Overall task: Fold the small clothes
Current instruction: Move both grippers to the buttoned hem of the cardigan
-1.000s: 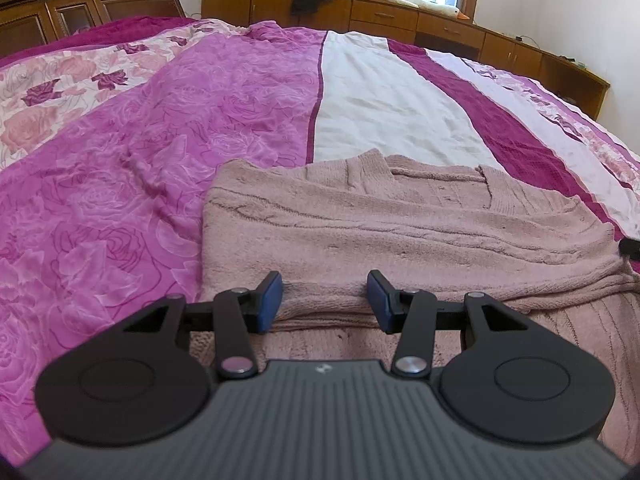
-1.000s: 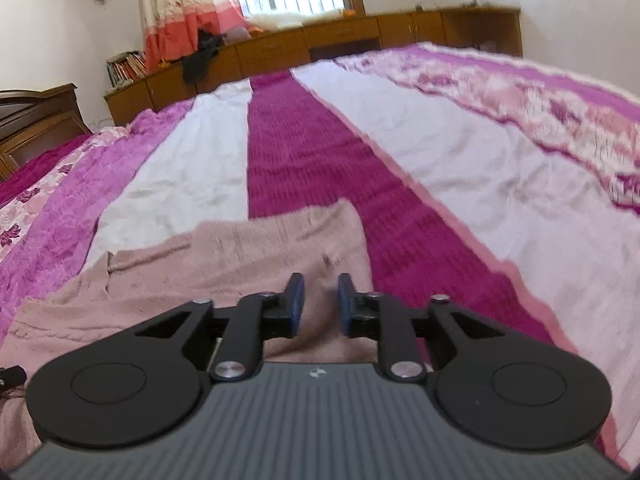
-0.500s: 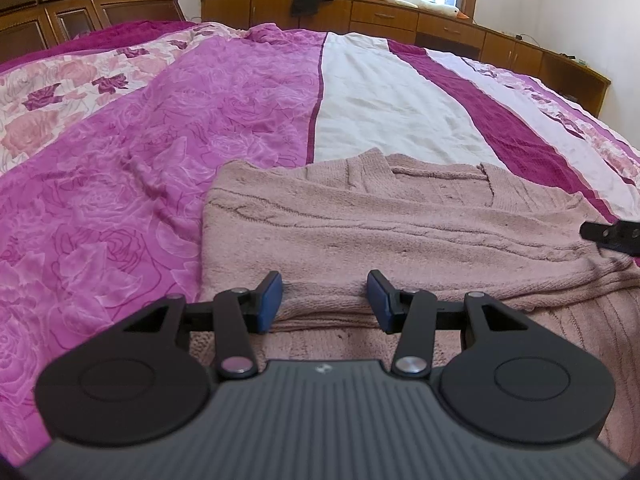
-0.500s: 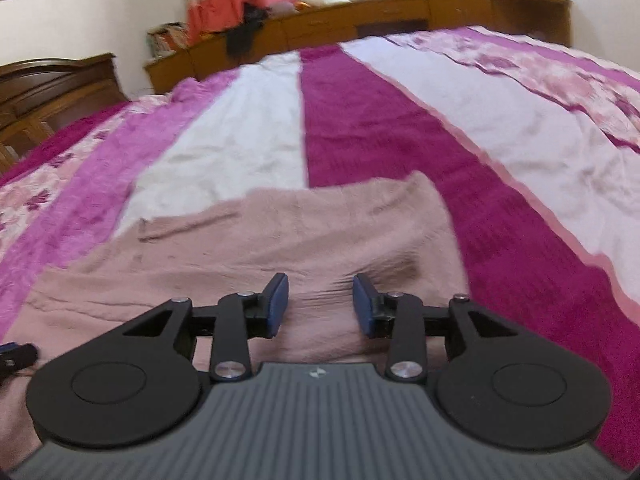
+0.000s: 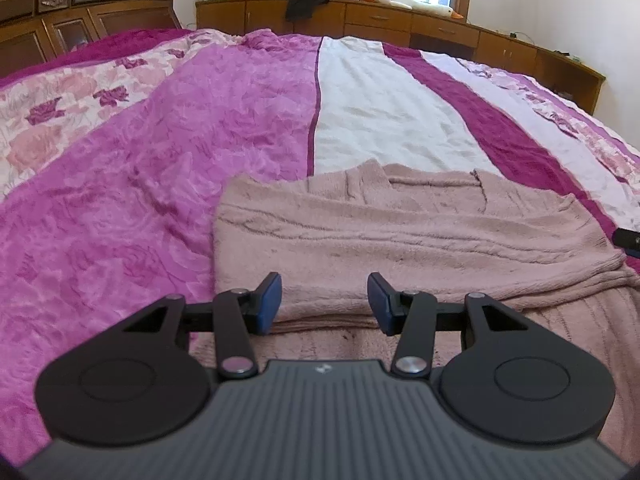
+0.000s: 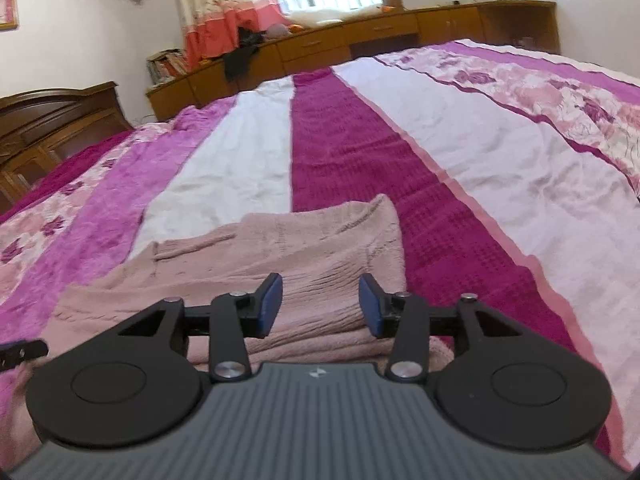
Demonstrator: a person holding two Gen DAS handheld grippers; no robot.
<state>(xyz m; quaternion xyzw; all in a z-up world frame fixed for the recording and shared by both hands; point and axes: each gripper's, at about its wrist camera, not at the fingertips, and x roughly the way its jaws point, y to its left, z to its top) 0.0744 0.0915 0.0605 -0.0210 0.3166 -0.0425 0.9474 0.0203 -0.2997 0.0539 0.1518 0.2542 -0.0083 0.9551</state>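
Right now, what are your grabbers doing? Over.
Left gripper open. Right gripper opening, nothing pinched. Sweater folded on bed. Nothing in the way.

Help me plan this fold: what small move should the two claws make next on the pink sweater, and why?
Probably lower both onto the folded edge and close. The left claw stands open over the pink sweater, gripping nothing; the right claw is opening, cloth lying loose between its pads. The sweater lies only partly folded on the bedspread.
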